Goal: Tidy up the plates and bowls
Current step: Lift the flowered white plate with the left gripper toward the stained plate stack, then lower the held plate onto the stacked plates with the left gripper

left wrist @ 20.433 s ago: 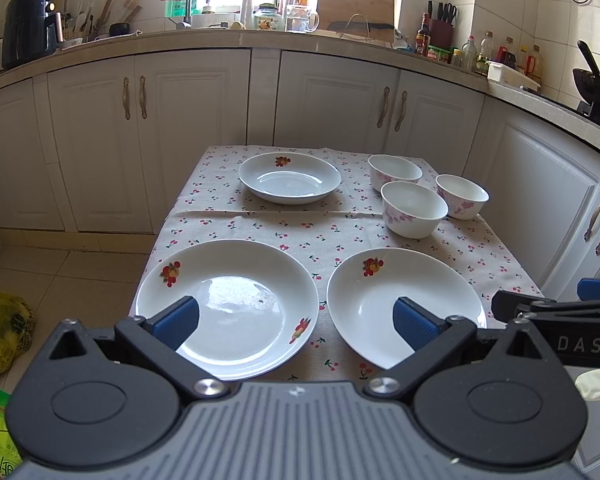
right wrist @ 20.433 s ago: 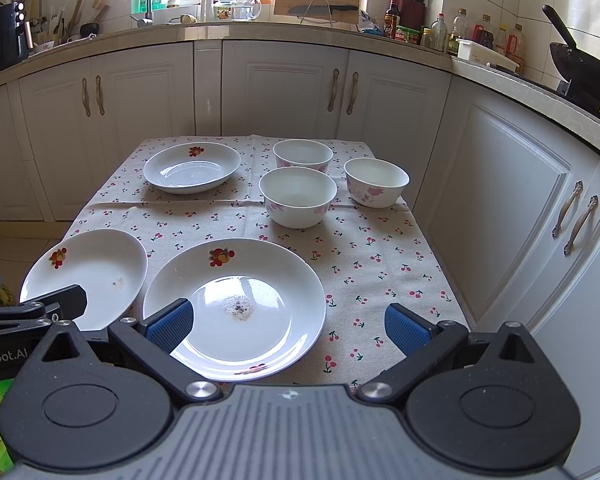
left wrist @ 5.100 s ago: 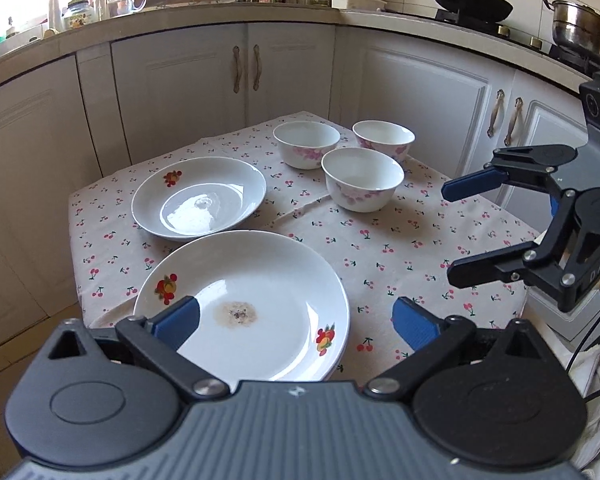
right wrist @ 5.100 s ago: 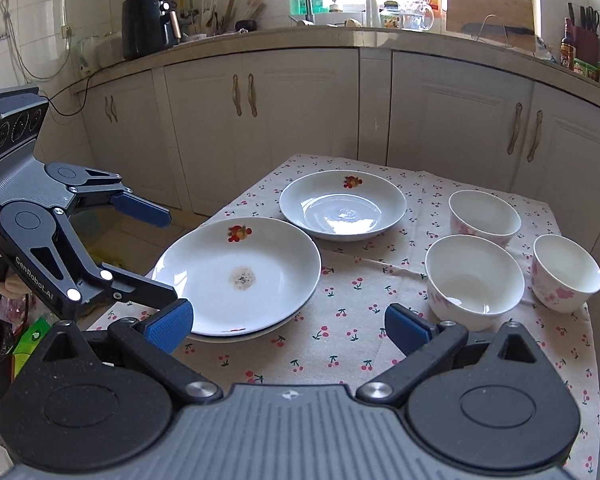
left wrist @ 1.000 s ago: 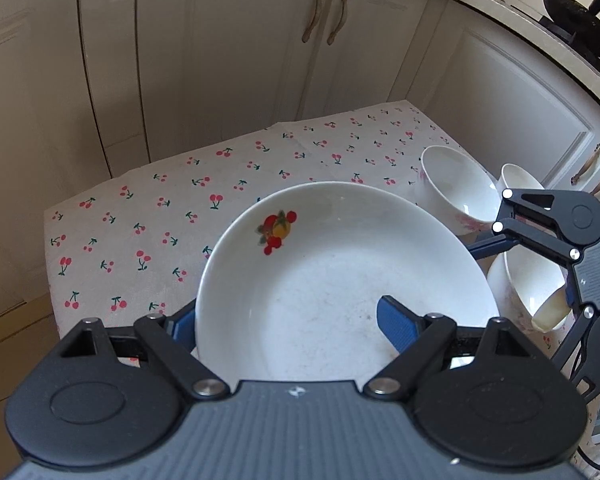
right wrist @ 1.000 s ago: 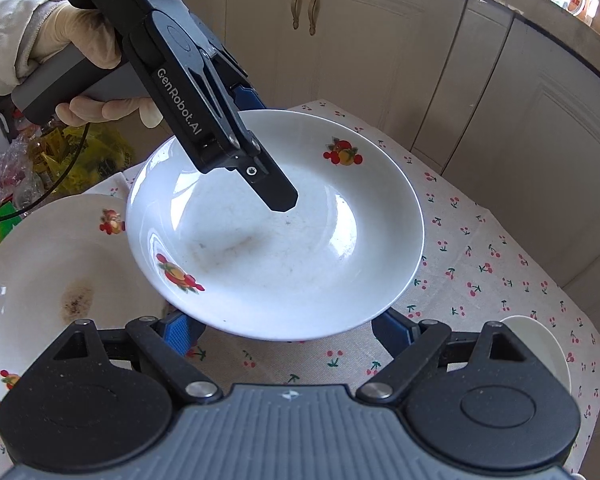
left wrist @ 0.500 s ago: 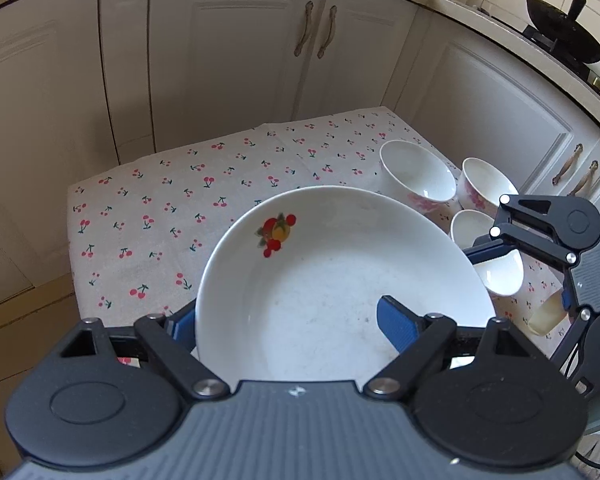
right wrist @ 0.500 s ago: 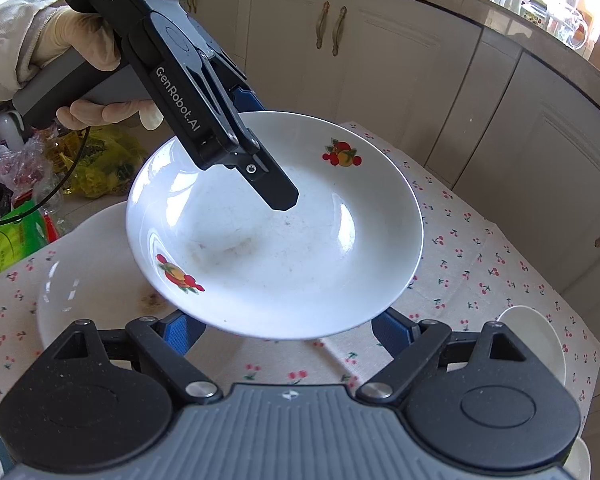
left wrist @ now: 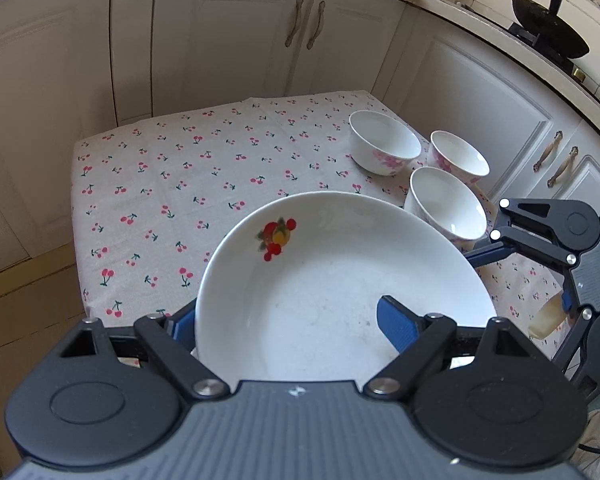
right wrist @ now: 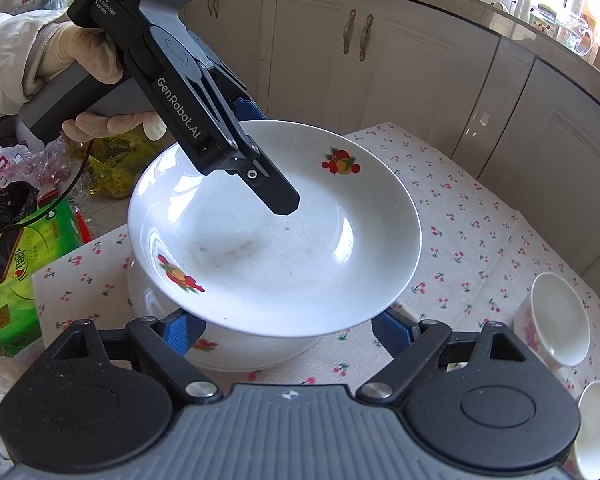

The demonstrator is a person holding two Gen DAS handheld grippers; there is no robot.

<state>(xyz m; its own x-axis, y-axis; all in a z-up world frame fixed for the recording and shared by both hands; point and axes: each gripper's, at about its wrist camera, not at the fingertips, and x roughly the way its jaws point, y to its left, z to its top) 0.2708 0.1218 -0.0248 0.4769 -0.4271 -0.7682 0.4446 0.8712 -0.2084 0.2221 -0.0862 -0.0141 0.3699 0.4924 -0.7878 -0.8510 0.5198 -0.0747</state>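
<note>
Shallow white ceramic plate with red fruit decals [right wrist: 284,240], carried in the air above the stack of white plates [right wrist: 236,354] at the near-left corner of the worktop [left wrist: 172,184]. The left tongs [left wrist: 288,320] grip one rim, one finger over the inner face and the other beneath; the right tongs [right wrist: 284,330] straddle the opposite rim, both blue pads under its edge, so whether they clamp or merely support cannot be told.

Risks, as a judgement: the glazed rim gives little friction, so uneven motion of the two hands could let the plate slip or tip. A hard or off-centre set-down could chip it or leave it hanging off the stack, which sits near the worktop's edge.

Three white bowls with pink flowers [left wrist: 384,148] stand grouped at the far right, well apart. The worktop wears a cherry-print cloth; cream cabinets [left wrist: 236,40] surround it; a black wok [left wrist: 548,36] sits on the counter; bags [right wrist: 32,216] lie on the floor.
</note>
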